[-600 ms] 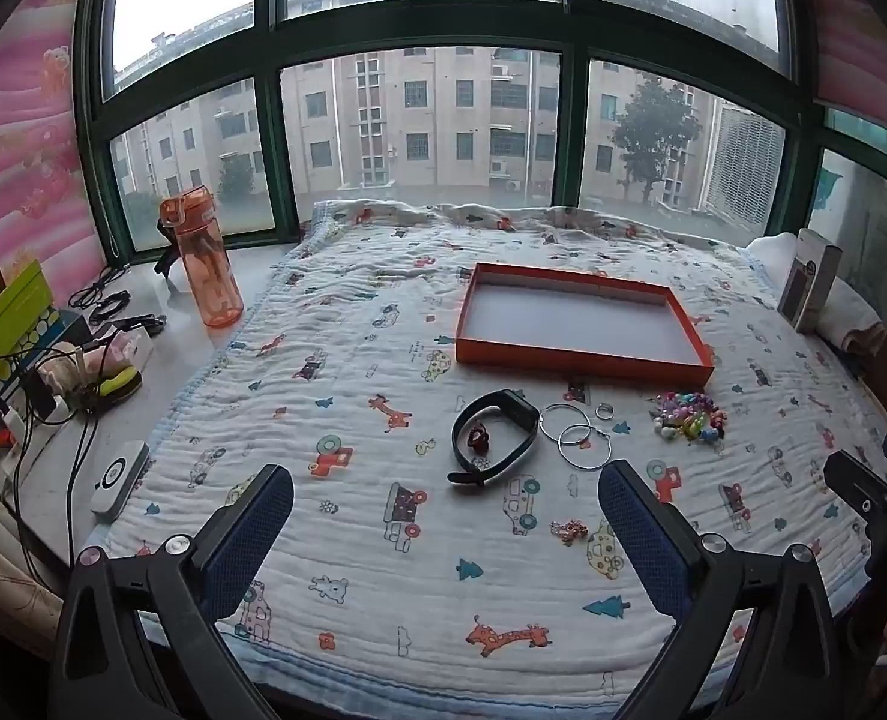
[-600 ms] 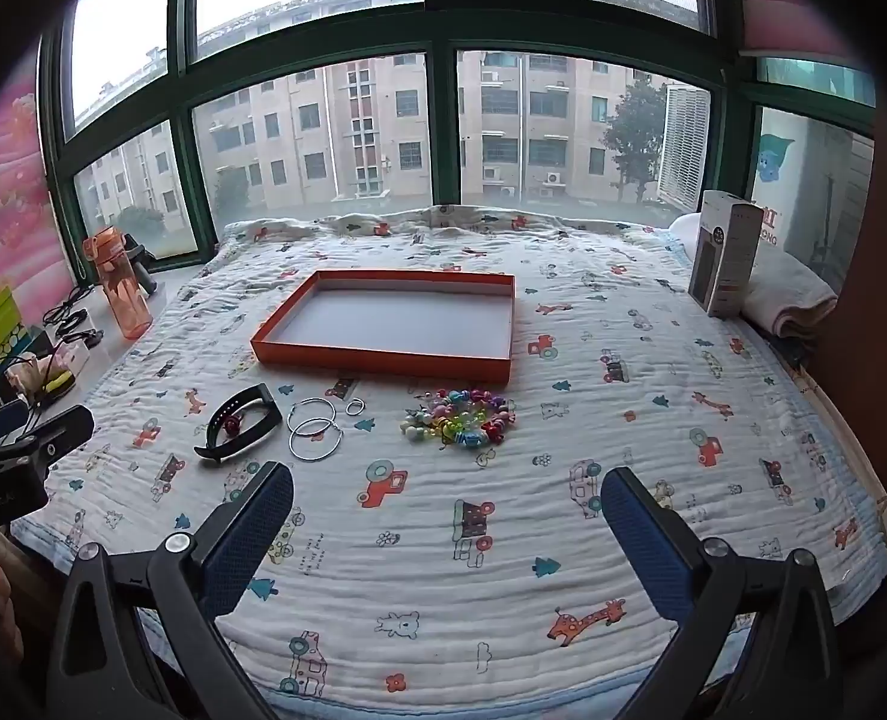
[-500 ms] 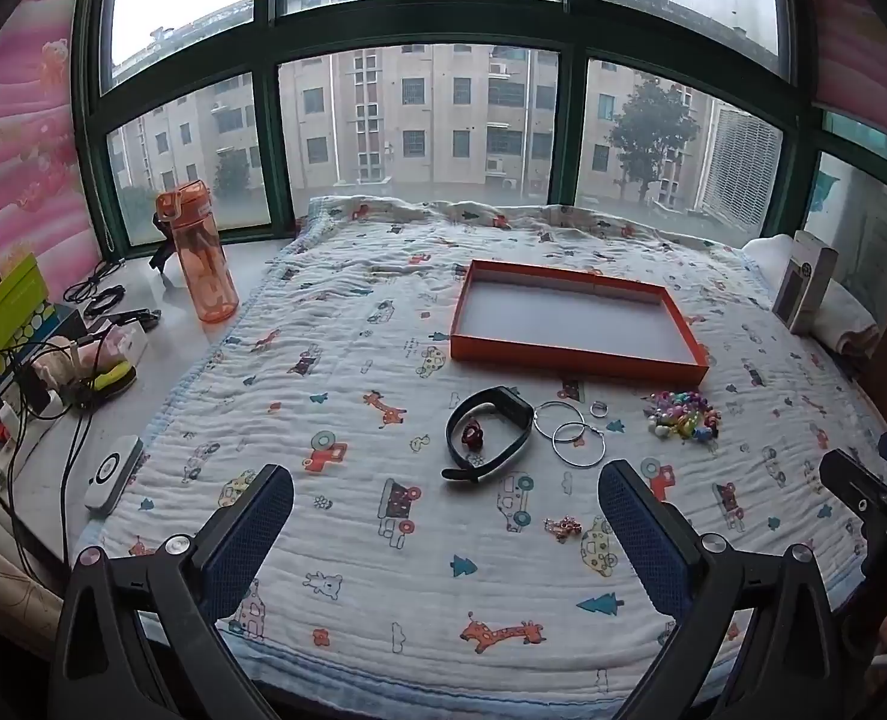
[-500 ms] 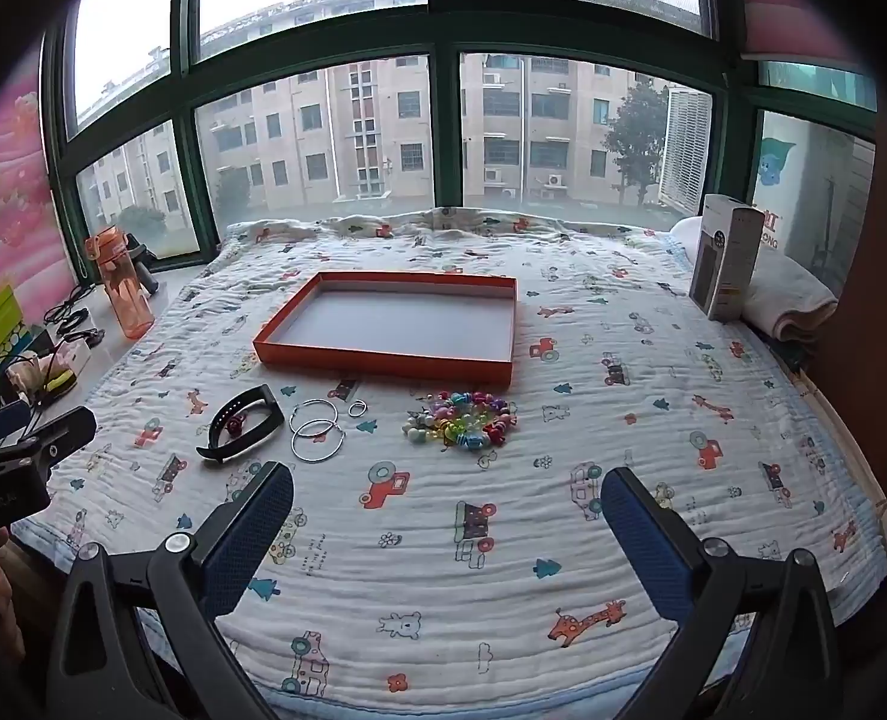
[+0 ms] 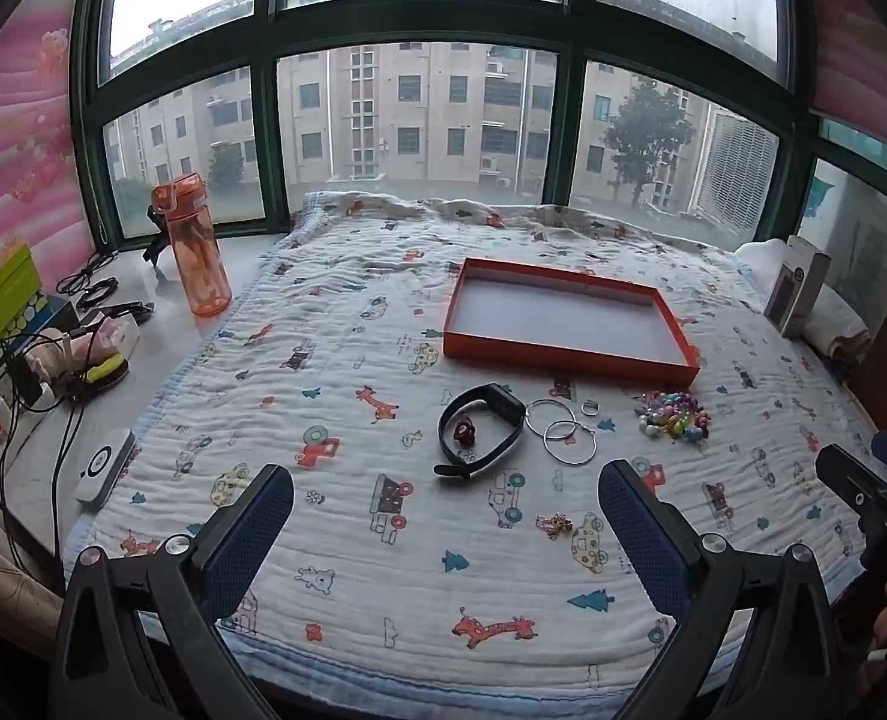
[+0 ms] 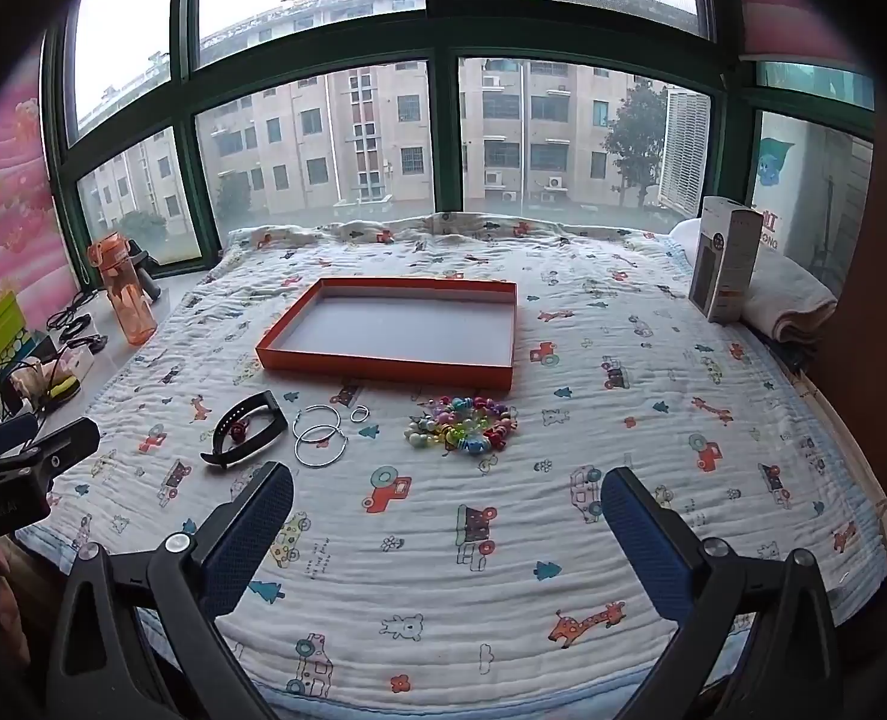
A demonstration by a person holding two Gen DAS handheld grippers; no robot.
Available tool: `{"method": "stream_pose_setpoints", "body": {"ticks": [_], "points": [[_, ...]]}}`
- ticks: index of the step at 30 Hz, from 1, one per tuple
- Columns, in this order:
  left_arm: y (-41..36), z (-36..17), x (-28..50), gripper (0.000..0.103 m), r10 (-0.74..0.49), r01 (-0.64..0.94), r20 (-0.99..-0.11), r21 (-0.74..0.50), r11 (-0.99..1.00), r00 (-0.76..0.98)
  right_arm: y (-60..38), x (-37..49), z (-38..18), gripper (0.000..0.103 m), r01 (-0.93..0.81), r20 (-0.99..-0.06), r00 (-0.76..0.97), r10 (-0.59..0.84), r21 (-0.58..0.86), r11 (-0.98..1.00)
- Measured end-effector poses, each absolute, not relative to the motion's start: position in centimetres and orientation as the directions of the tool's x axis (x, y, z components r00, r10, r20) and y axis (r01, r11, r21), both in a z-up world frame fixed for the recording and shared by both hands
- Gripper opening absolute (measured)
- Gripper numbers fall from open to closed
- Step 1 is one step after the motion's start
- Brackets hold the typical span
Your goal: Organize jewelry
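Two hand-held grippers hang side by side over the near edge of a bed. The left gripper (image 5: 443, 540) has its jaws spread as wide as they go, with nothing between them. The right gripper (image 6: 446, 540) is the same: jaws fully apart and holding nothing. Both tilt down toward a white quilt (image 5: 353, 570) printed with small cars, giraffes and trees.

Just beyond the left gripper's right finger, a tiny gold-coloured trinket (image 5: 554, 523) lies alone on the quilt. Farther in, the jewellery sits in a loose row. At the left is a black wristband (image 5: 481, 429) curled into a loop, with a small dark red piece (image 5: 463, 431) resting inside it. Just beside it are two thin silver hoops (image 5: 560, 431), overlapping, and a small silver ring (image 5: 589, 407). At the right, well apart from the hoops, is a heap of multicoloured beads (image 6: 461, 425).

Behind this row stands a shallow orange tray (image 6: 383, 367), its pale floor bare. Nothing has been put into it.

Judging from this, sorting has not begun: every piece still lies on the quilt, and all of it remains to be moved into the tray.

Off the bed's left side stands an orange water bottle (image 5: 192, 243); at the far right, an upright carton (image 6: 724, 258). Large windows fill the far wall.
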State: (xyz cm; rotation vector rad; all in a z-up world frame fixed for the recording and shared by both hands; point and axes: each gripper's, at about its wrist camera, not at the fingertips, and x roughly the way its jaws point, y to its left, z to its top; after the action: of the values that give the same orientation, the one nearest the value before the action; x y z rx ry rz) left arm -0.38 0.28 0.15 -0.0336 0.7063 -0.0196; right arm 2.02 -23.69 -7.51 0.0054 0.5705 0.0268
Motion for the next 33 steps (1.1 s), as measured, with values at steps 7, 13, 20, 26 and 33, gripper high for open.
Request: {"method": "stream_pose_setpoints", "body": {"ticks": [7, 13, 20, 26, 33], "points": [[-0.15, -0.01, -0.49, 0.103, -0.036, 0.022, -0.653, -0.030, 0.999, 0.757, -23.71, 1.98, -7.43, 0.103, -0.023, -0.541, 0.840, 0.030, 0.020, 1.000], [-0.01, -0.22, -0.30, 0.103, -0.028, 0.015, -0.658, -0.026, 1.000, 0.753, -23.80, 2.00, -7.56, 0.103, -0.022, -0.542, 0.840, 0.032, 0.024, 0.999], [0.08, -0.33, -0.24, 0.103, -0.004, -0.001, -0.653, -0.007, 1.000, 0.758, -23.70, 2.00, -7.63, 0.103, -0.026, -0.543, 0.839, 0.034, 0.023, 0.999], [0.01, -0.27, -0.42, 0.103, -0.001, 0.002, -0.643, 0.001, 1.000, 0.766, -23.72, 1.96, -7.66, 0.103, -0.027, -0.543, 0.839, 0.037, 0.025, 0.999], [-0.33, -0.21, -0.57, 0.103, -0.007, 0.012, -0.639, 0.004, 1.000, 0.769, -23.57, 1.96, -7.70, 0.103, -0.026, -0.543, 0.839, 0.036, 0.026, 0.999]]}}
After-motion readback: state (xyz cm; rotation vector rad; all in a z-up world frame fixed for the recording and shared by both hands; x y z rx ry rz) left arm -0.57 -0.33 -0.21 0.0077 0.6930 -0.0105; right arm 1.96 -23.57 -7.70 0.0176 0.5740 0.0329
